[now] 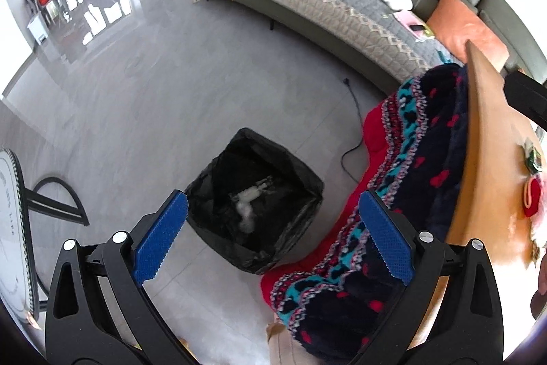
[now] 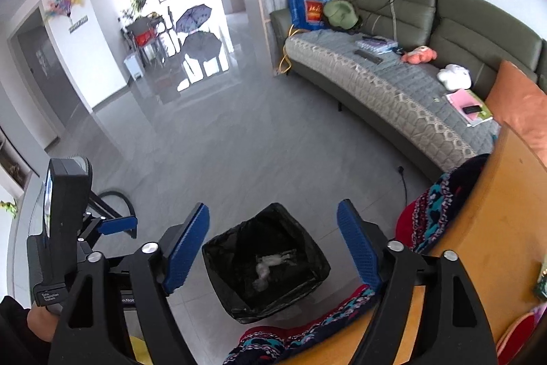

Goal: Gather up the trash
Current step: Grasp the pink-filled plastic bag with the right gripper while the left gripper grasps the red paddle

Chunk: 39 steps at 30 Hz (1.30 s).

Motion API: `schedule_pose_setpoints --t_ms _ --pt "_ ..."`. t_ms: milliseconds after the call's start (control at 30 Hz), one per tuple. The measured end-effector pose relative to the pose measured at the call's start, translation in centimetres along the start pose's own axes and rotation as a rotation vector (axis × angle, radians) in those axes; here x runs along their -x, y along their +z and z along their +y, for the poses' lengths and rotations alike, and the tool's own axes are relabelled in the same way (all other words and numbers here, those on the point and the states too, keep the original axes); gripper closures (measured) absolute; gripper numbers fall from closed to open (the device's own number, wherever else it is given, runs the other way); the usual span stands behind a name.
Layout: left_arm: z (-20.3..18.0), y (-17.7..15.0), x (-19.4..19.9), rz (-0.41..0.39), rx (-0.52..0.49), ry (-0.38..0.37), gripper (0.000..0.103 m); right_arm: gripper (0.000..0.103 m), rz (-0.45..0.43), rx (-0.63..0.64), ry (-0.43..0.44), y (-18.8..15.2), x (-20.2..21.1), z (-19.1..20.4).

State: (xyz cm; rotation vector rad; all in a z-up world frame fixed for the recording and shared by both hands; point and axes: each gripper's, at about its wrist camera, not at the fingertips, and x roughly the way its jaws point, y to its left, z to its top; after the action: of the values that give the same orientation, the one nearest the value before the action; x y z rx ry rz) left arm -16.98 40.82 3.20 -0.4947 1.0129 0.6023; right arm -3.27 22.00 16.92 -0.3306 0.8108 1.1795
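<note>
In the left wrist view we held our left gripper [image 1: 273,235] above the bin [image 1: 254,204], its blue pads spread wide with nothing between them. The bin stood on the grey floor [image 1: 136,112], lined with a black bag, and pale crumpled trash [image 1: 248,200] lay at its bottom. Just beside the bin hung the patterned blanket [image 1: 393,180], draped from the wooden table [image 1: 492,139]. We judged that blanket the chief hazard: a gripper swung back toward the table could snag its knit and drag it over the bin's mouth. A black cable [image 1: 355,125] trailed on the floor near the bin and could catch a foot. On the table top a few small items [image 1: 533,180] sat near the edge; we could not tell which of them were trash, so a wrong pick was possible.

In the right wrist view our right gripper [image 2: 273,248] also hung over the bin [image 2: 266,265], its jaws fairly wide and empty, the trash [image 2: 270,264] visible between them far below. The left gripper [image 2: 118,226] showed at the left, close by. With both tools crowded over one small opening, we thought they might knock together or tip the light bin. The loose bag rim might also fold inward and hide the opening.
</note>
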Motion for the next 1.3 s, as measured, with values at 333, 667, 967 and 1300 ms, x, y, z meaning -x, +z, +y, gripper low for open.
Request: schedule_pose_setpoints --t_ms 333,667,967,1300 --pt "-12.6 -2.8 3.7 -0.057 -0.133 -0.093 0.006 0.024 -0.086 -0.083 -0.107 -4.8 10.5 -8.3" --pt "-26.7 -6.7 5.1 -0.062 -0.277 -0.233 0.006 0.024 -0.081 -0.23 -0.343 -12.0 18.4 -20.3" --pt "-32.6 -8.0 5.4 -0.031 -0.385 -0.28 0.006 0.024 -0.023 -0.433 -0.451 -16.7 17.2 -28.6" --pt "-35.4 -6.7 4.2 -0.017 -0.508 -0.286 0.006 0.081 -0.007 -0.492 -0.416 -17.0 15.1 -29.0"
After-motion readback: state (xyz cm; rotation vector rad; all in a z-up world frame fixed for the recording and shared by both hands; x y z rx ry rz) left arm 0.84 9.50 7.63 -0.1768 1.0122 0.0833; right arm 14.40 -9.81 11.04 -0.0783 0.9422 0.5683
